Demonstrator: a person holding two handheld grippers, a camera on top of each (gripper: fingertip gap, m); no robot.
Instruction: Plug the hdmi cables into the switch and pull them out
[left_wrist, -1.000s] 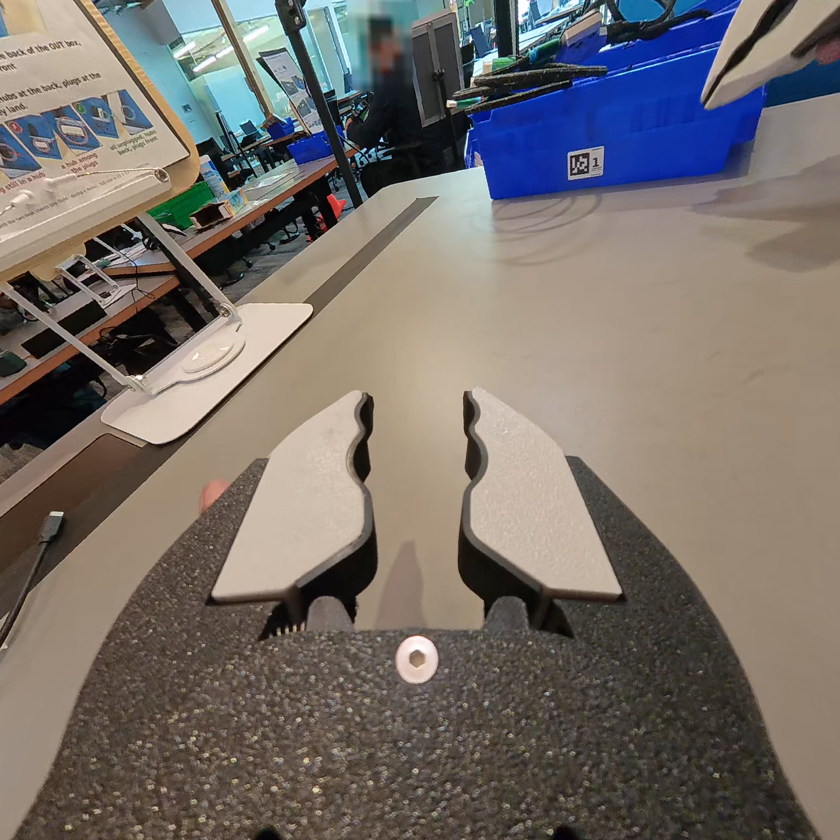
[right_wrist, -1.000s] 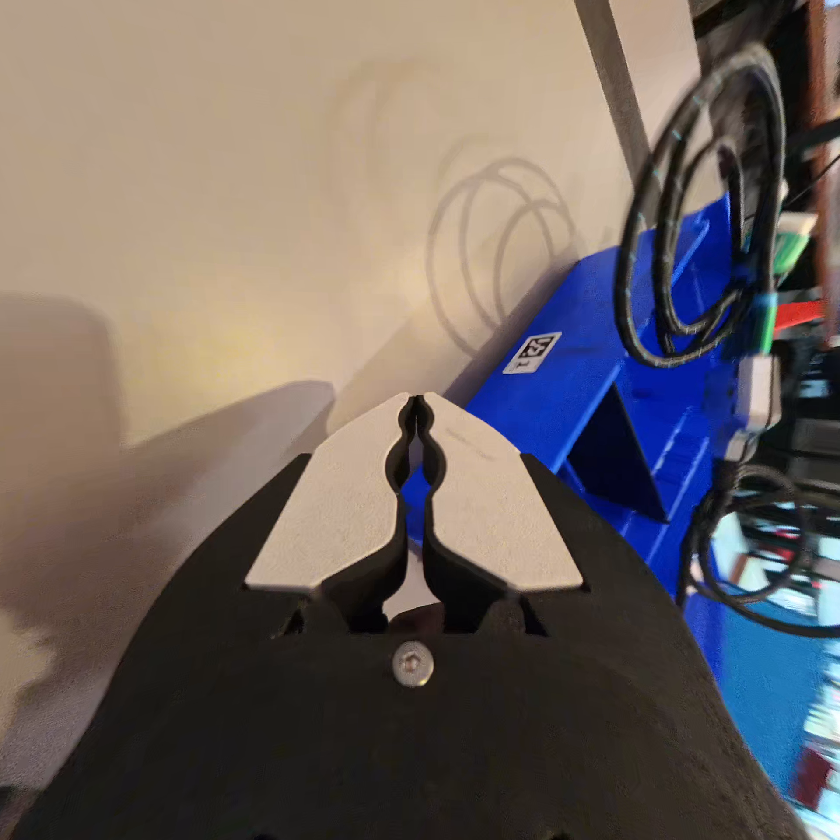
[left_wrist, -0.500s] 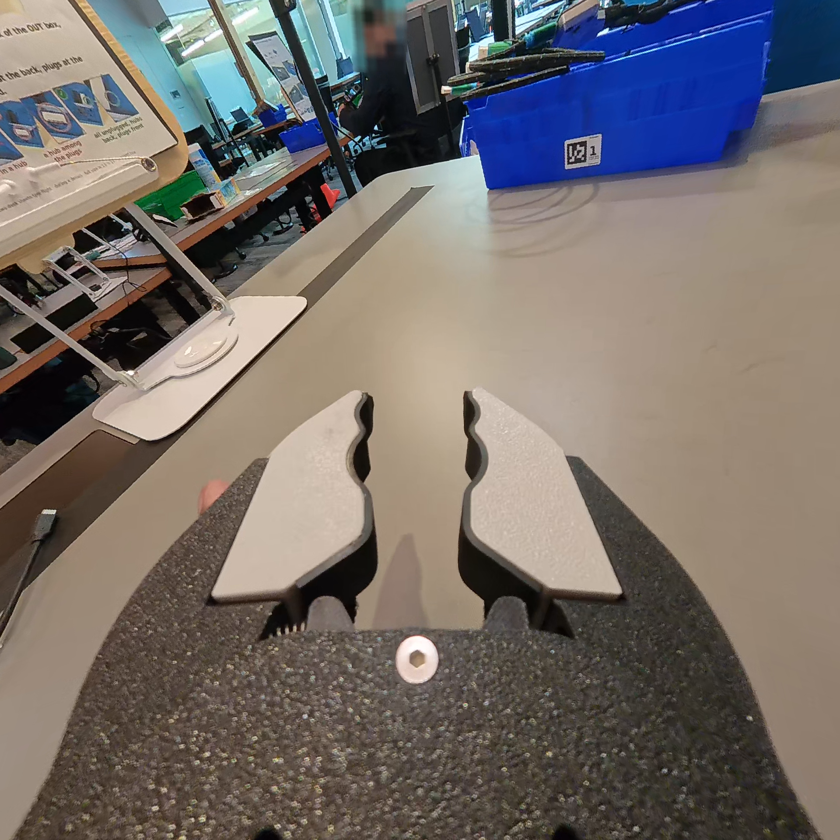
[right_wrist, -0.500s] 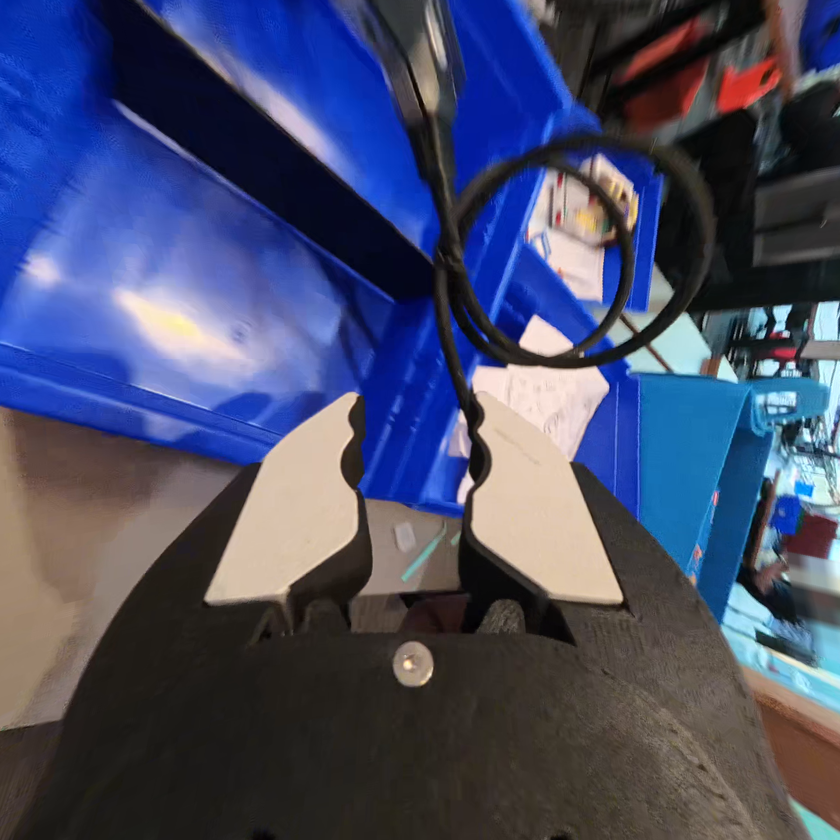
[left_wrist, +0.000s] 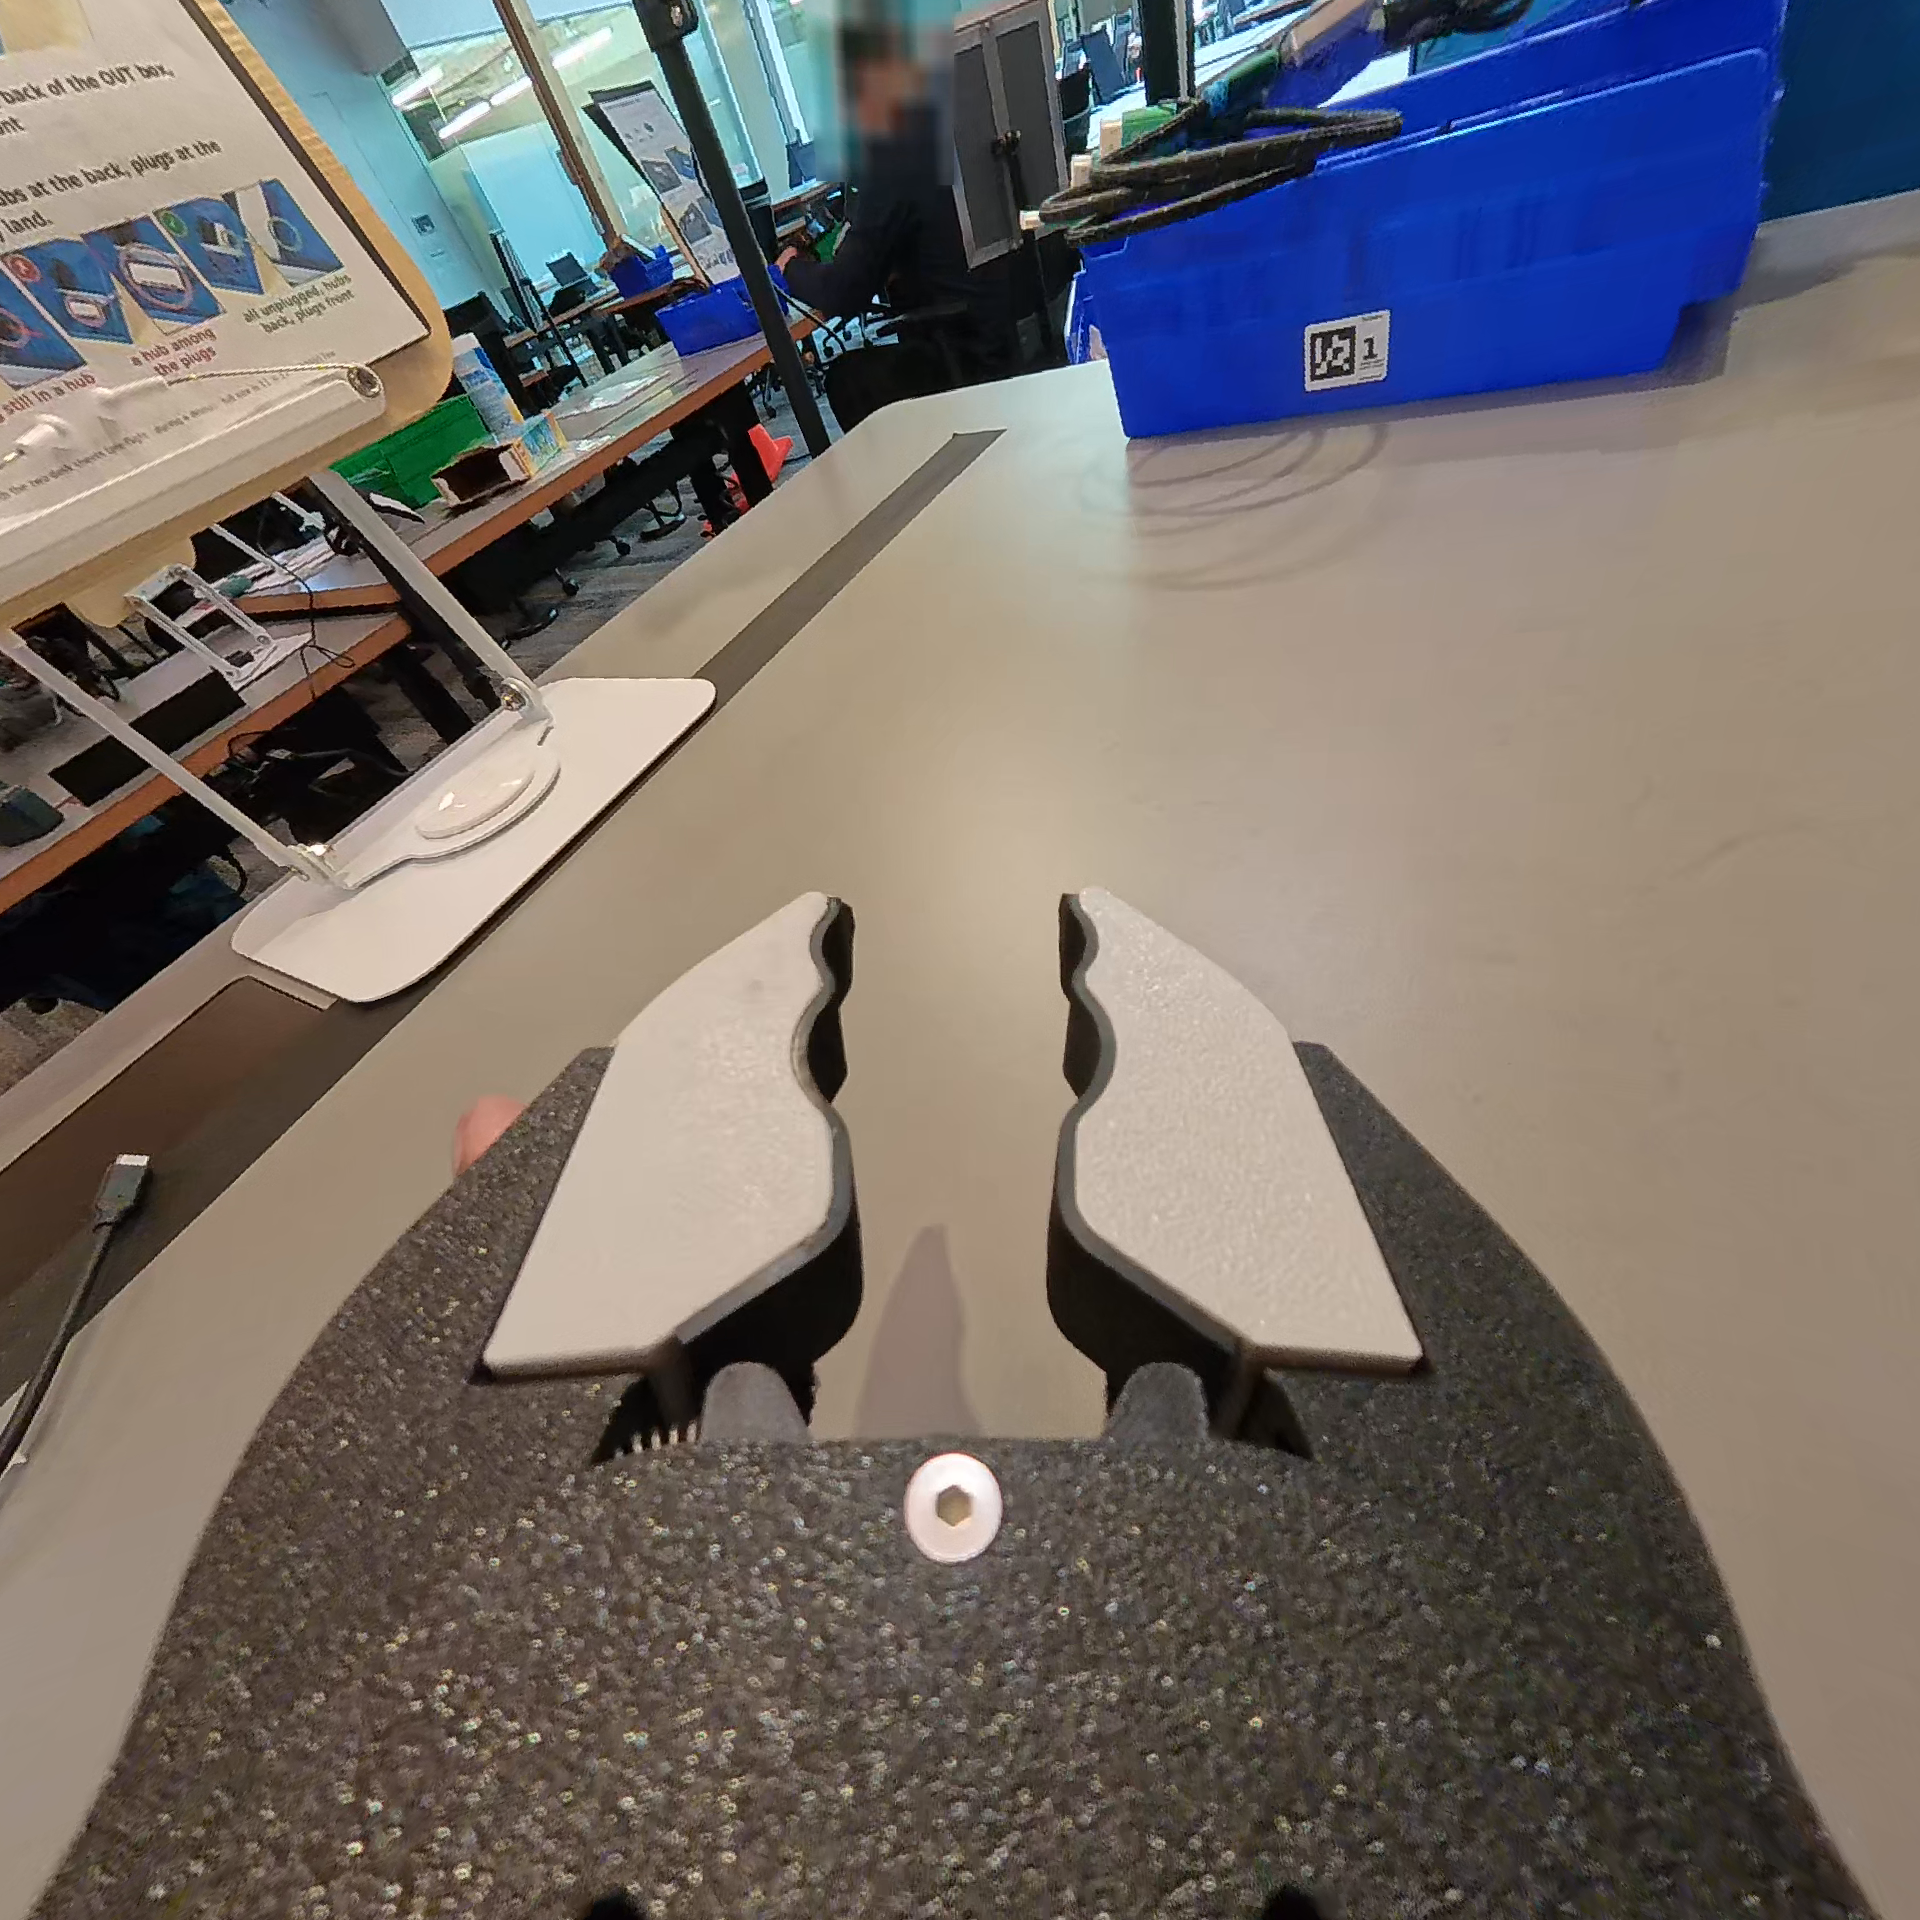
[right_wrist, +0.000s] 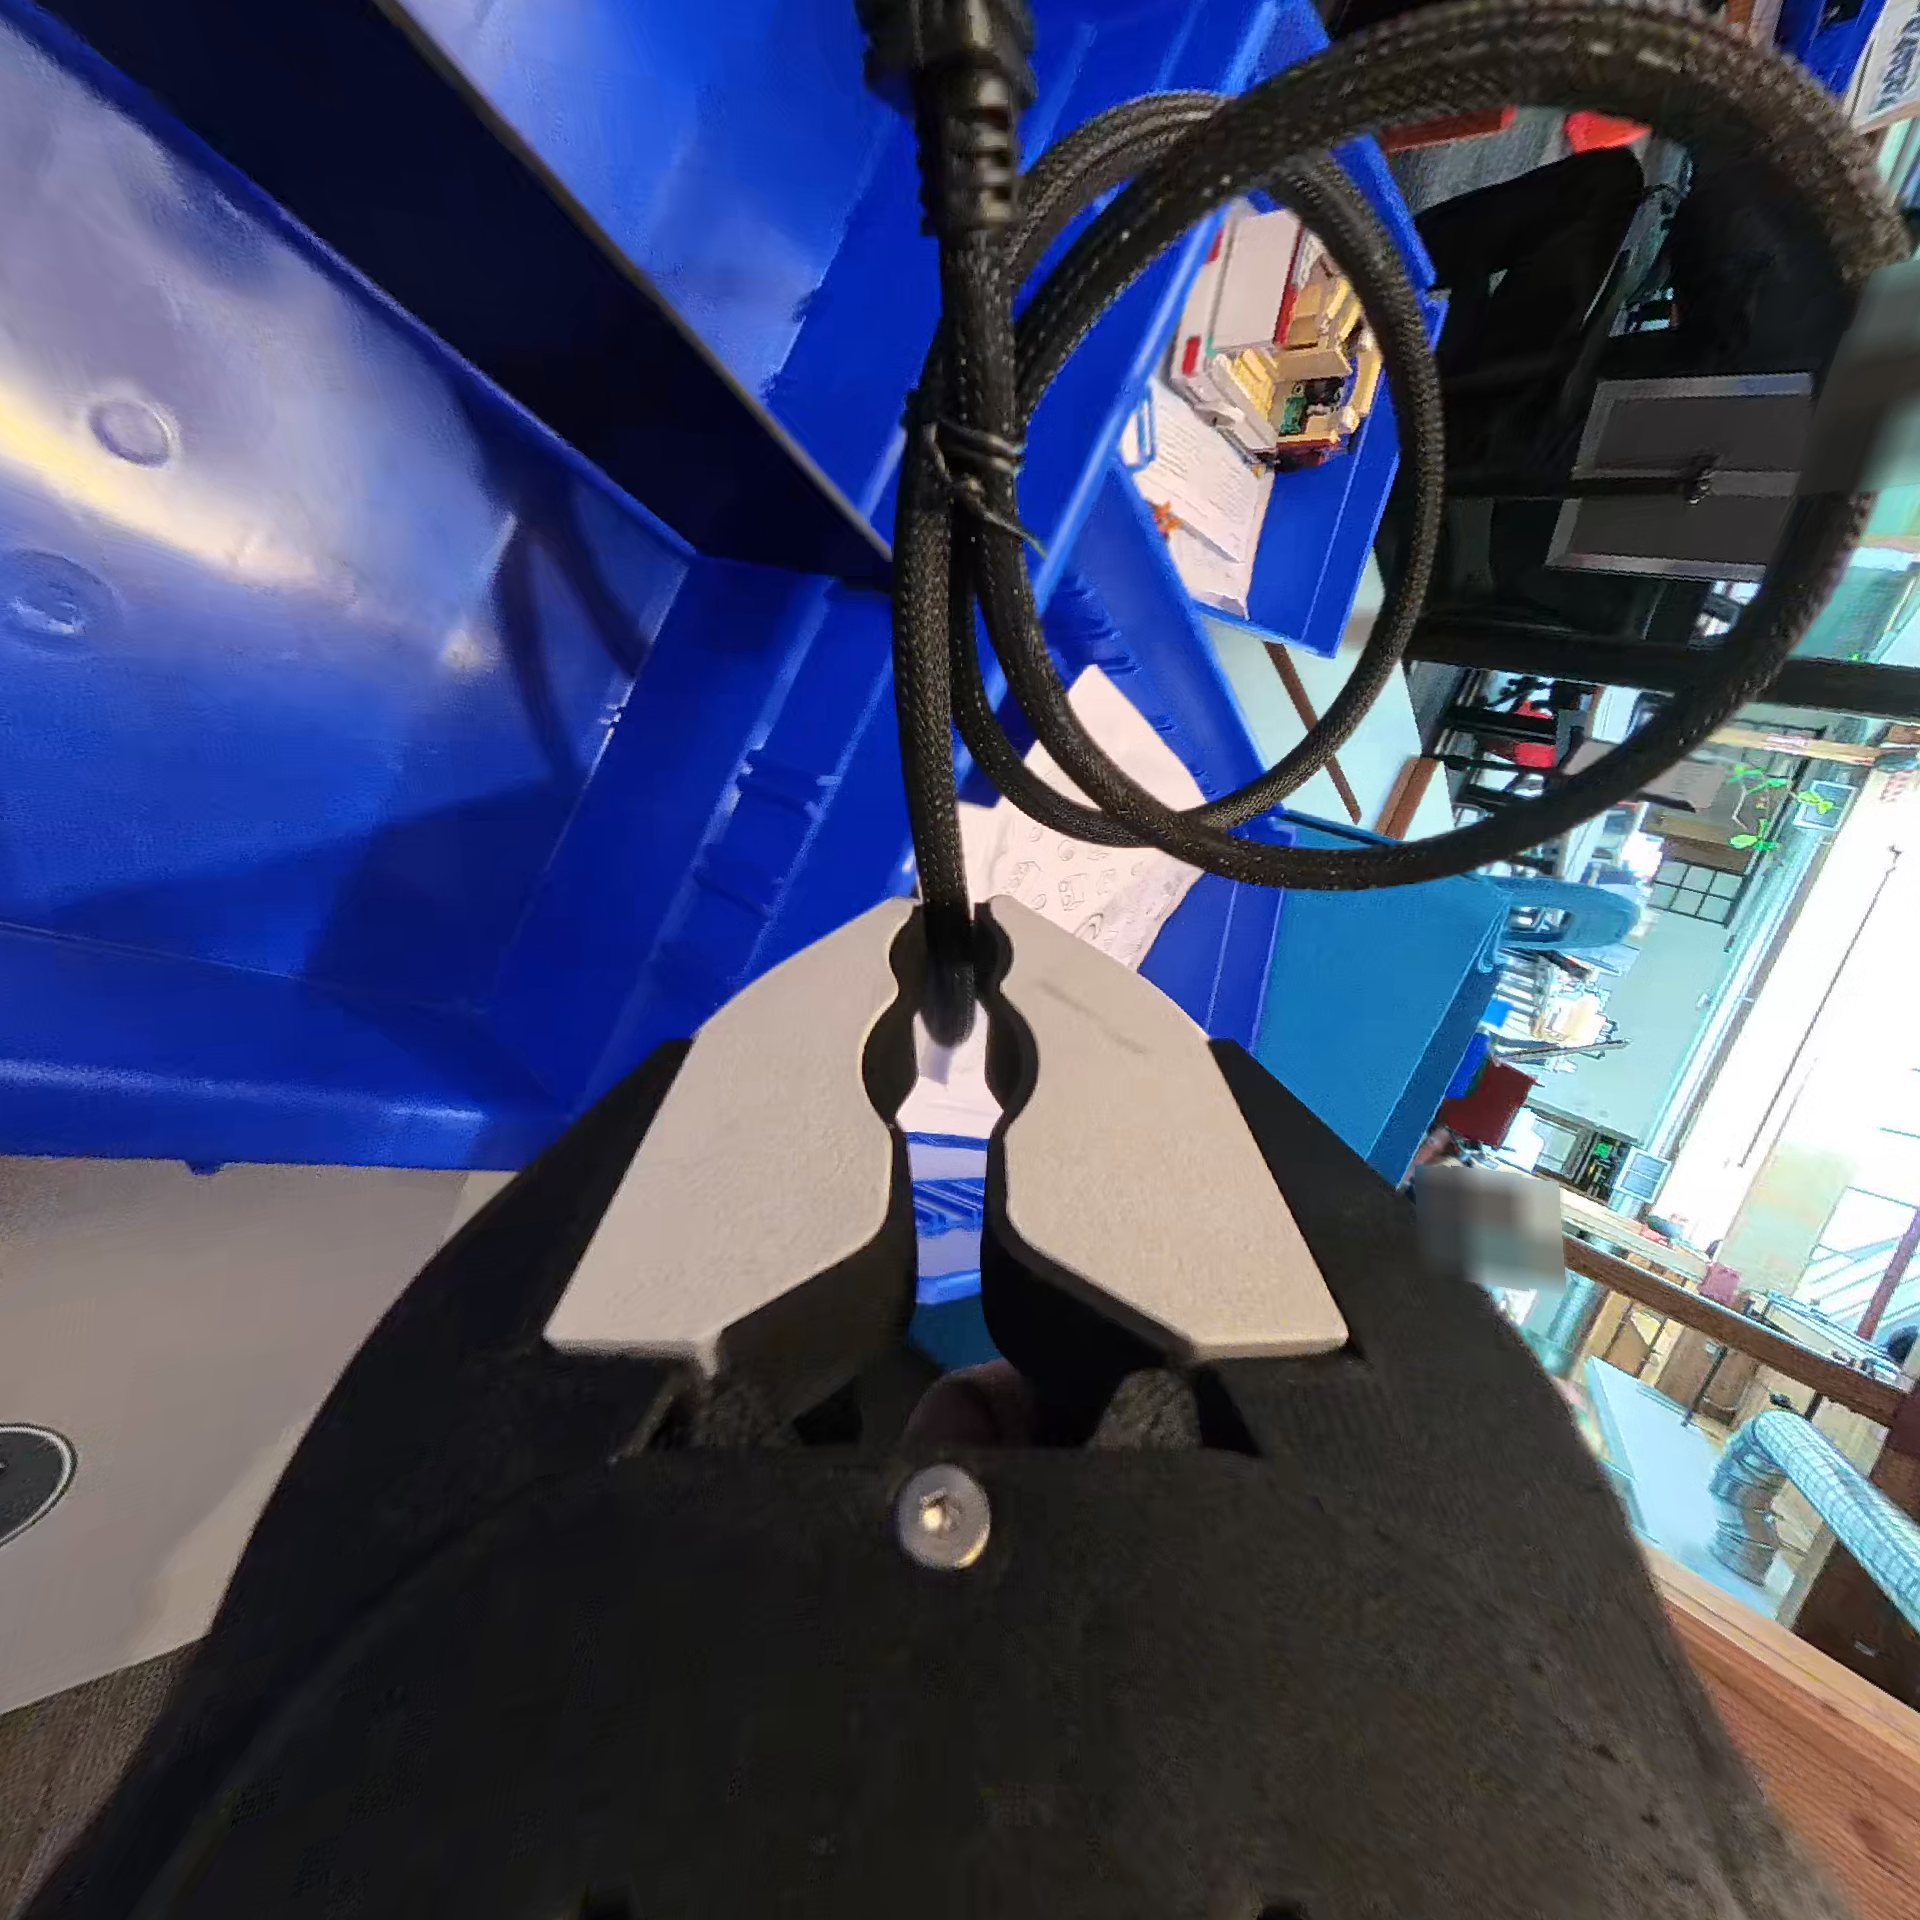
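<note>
Grey matte bench (left_wrist: 1351, 831) runs out ahead of the left gripper (left_wrist: 956, 914), whose fingers (left_wrist: 727, 1122) stand wide w/ only bare top between them. Beyond the fingers & off to the left sits a white flat stand base (left_wrist: 582, 769) carrying a tilted instruction board (left_wrist: 156, 260), cut off by the frame edge. Far ahead, right of the fingers, a blue bin (left_wrist: 1455, 249) w/ a small square marker label (left_wrist: 1347, 351) rests on the bench, black cables (left_wrist: 1195, 177) coiled over its rim. Room behind is open-plan: more desks, a dark pole (left_wrist: 727, 208), a seated person (left_wrist: 894, 260). A black plug end (left_wrist: 120, 1195) lies low left of the fingers, its lead cut off at the edge. The right gripper (right_wrist: 951, 935) shows only in its own view: its fingers (right_wrist: 769, 1143) are narrow, pinched on a black braided cable (right_wrist: 930, 675) at the tips, w/ the rest looping up & right of them, over the blue bin interior (right_wrist: 312, 623). The cable's upper end runs out of frame. Past the loop there's a paper sheet (right_wrist: 1081, 873) in a bin; background right is blurry & hard to read.
</note>
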